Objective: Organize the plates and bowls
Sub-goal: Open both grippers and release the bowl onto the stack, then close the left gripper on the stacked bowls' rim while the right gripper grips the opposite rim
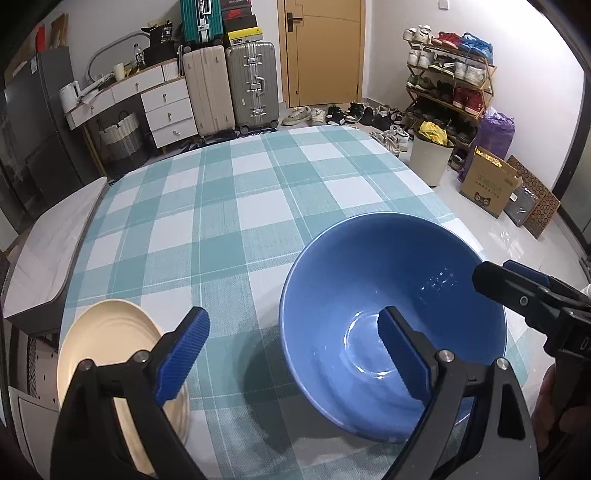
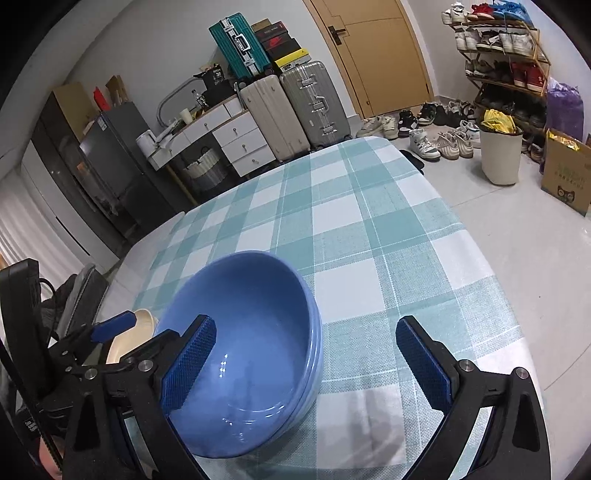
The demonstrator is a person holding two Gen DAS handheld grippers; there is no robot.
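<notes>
Both tongs [image 1: 291, 354] [image 2: 306, 365] hung spread, empty; I judged the blue bowls [image 2: 251, 332] glazed, slick, breakable—best pinched at the rim.

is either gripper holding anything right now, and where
Nothing is held. Left gripper and right gripper both stand open, each straddling the blue bowl's rim without pressing it.

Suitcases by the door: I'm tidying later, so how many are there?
3: a beige suitcase and a silver suitcase stand side by side left of the door; a teal suitcase sits on top. Others may be hidden behind.
</notes>
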